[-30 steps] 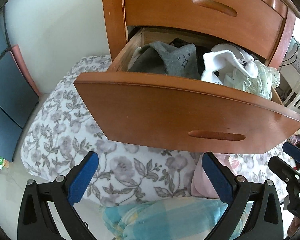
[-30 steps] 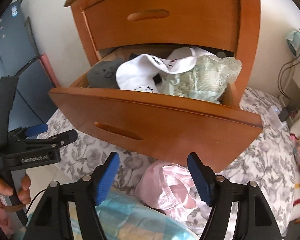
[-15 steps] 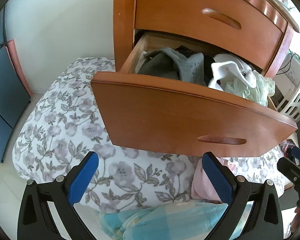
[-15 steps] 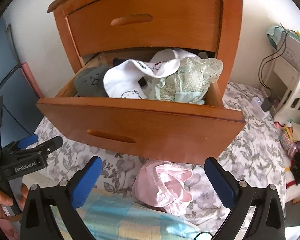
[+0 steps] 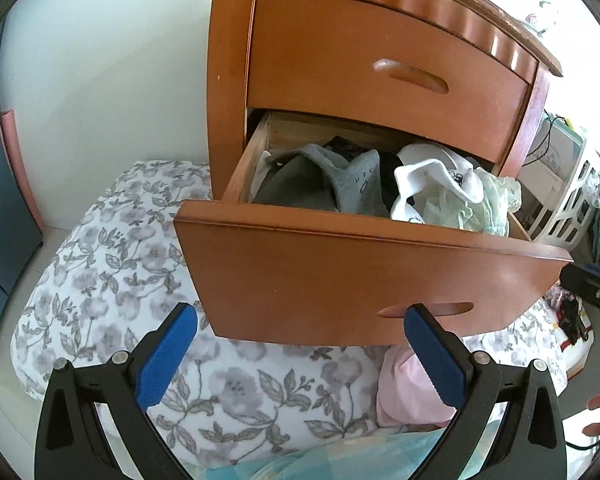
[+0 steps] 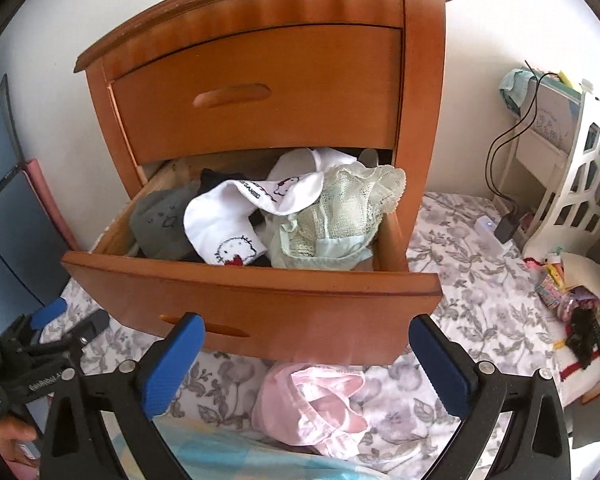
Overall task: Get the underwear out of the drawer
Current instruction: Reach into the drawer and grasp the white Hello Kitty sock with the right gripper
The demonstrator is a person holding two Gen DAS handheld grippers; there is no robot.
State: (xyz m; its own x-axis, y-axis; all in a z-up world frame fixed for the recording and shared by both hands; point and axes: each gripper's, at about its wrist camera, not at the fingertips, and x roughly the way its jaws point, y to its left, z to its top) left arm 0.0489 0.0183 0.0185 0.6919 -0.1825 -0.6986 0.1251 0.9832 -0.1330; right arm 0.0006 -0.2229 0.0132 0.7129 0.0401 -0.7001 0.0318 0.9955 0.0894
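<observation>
Underwear (image 6: 340,216) partly behind drawer front (image 6: 260,300)

Bedding: floral sheet (image 6: 472,300) spread near the nightstand
Far right: white lattice shelf (image 6: 576,196)
Near edge: blue checked cloth (image 6: 228,452)
Charger: black plug (image 6: 507,227) on the sheet

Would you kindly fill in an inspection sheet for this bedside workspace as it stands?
Surface: floral bedspread under the open drawer.
Job's things: white, grey and green lace underwear heaped in drawer; pink underwear on bedspread.
Clutter: toys at right.
Grippers: left tool and right tool open, empty; right has just been opening.
Cables: black cable to charger.
Surroundings: nightstand, white wall.
</observation>
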